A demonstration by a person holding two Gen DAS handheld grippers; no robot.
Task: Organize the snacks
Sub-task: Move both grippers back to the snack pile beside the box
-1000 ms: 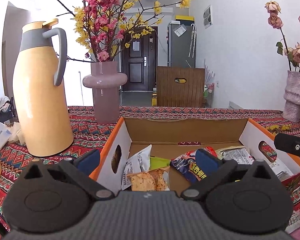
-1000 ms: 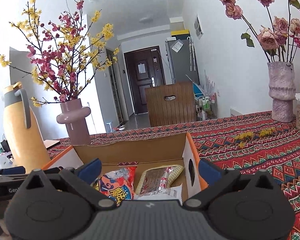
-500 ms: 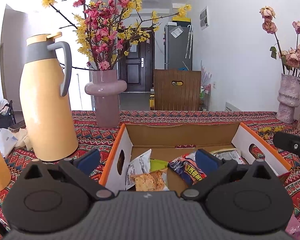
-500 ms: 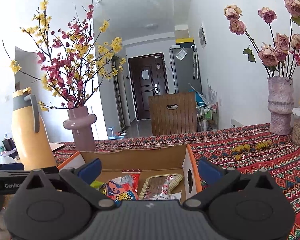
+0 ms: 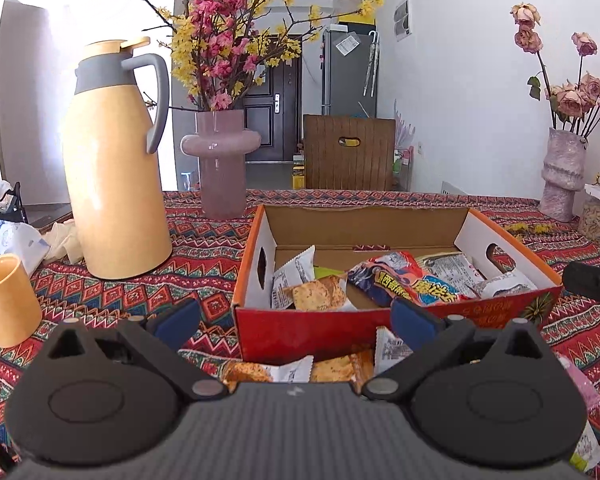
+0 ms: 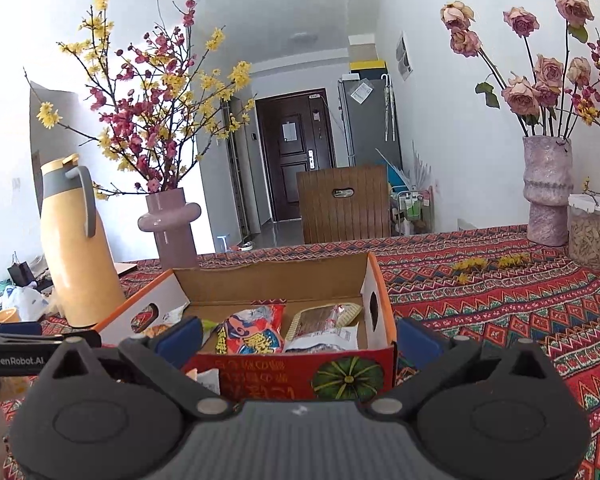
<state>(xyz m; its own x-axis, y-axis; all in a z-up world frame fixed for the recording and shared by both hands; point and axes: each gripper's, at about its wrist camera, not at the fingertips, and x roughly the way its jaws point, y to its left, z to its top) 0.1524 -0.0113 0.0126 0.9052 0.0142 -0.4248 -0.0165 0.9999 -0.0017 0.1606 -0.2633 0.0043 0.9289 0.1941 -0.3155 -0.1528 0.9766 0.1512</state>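
An open cardboard box with red printed sides (image 5: pixel 396 320) is seen directly ahead of both grippers, already filled with several snack packets. Loose white-and-orange cracker packets (image 5: pixel 288 368) are left on the patterned red surface (image 5: pixel 112 292), just before the box's near wall and directly below the left gripper (image 5: pixel 294 318), whose fingers are spread wide with nothing held. Their long axis is laid roughly across that gripper's opening. The right gripper (image 6: pixel 300 338) is likewise held wide and empty, facing the box's right half. The left gripper is judged nearer to the loose packets.
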